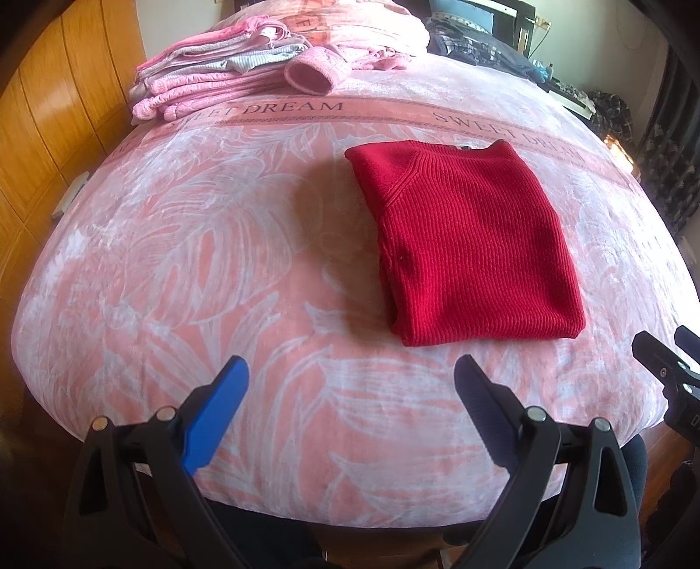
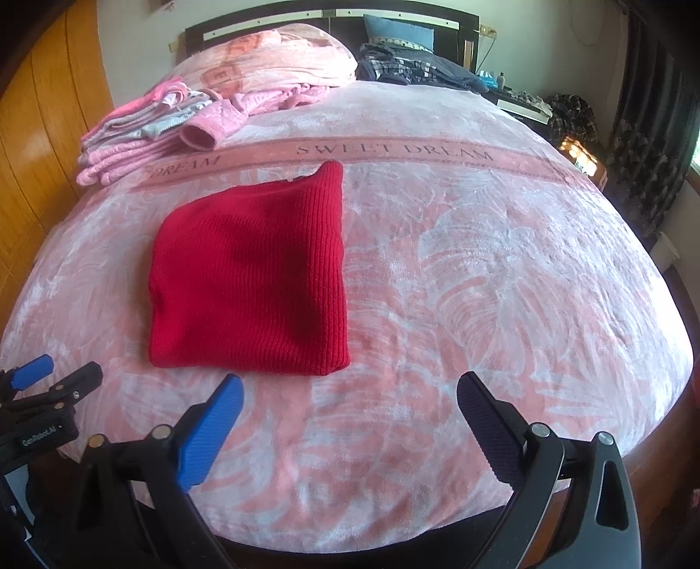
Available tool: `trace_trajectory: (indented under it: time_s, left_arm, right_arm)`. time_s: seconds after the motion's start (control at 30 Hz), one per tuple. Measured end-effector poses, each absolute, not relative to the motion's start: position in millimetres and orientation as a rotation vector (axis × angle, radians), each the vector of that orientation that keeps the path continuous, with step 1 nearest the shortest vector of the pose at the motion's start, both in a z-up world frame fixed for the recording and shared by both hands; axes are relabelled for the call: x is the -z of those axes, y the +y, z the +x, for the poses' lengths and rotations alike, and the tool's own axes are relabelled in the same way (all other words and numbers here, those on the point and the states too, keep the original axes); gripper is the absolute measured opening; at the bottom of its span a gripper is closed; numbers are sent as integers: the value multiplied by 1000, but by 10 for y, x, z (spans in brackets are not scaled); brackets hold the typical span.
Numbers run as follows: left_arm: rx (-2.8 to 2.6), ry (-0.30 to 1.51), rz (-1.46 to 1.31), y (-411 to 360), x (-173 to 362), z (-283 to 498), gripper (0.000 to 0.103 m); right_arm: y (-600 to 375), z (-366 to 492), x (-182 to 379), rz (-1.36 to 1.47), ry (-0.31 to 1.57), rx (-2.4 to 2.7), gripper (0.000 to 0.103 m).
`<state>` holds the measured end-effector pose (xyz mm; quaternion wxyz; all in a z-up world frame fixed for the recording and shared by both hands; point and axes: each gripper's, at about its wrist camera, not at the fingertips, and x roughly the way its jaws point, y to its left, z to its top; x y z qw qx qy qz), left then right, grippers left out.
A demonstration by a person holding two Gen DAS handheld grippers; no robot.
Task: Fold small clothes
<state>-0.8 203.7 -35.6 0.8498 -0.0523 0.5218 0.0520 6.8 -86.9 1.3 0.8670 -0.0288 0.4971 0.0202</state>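
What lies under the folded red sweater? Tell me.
The red sweater lies flat on the pink leaf-patterned blanket, which shows all around it. The part directly beneath is covered, so anything tucked there cannot be seen. Nothing sits on top of it.

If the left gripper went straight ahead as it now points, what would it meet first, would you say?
Probably the blanket just left of the red sweater. The left gripper is open and aims past the sweater's left edge, though depth is unclear.

Home bedroom: bed (image 2: 481,262) covered with pink "SWEET DREAM" blanket (image 1: 218,262), dark headboard (image 2: 332,19), wooden wardrobe (image 1: 52,109), stacked clothes (image 1: 210,83).
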Motion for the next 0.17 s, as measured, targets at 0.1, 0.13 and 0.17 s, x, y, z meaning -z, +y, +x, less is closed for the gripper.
trace_trajectory:
  time_s: [0.1, 0.13, 0.17]
  left_arm:
    - [-108, 1100, -110, 2041, 355, -8, 94]
    - [-108, 1100, -110, 2041, 355, -6, 94]
    - [-107, 1101, -109, 2040, 356, -6, 94]
  right_arm:
    - [-890, 72, -26, -39, 1049, -51, 98]
    - [-894, 75, -32, -36, 1048, -52, 98]
    - [-891, 77, -37, -38, 1046, -51, 98]
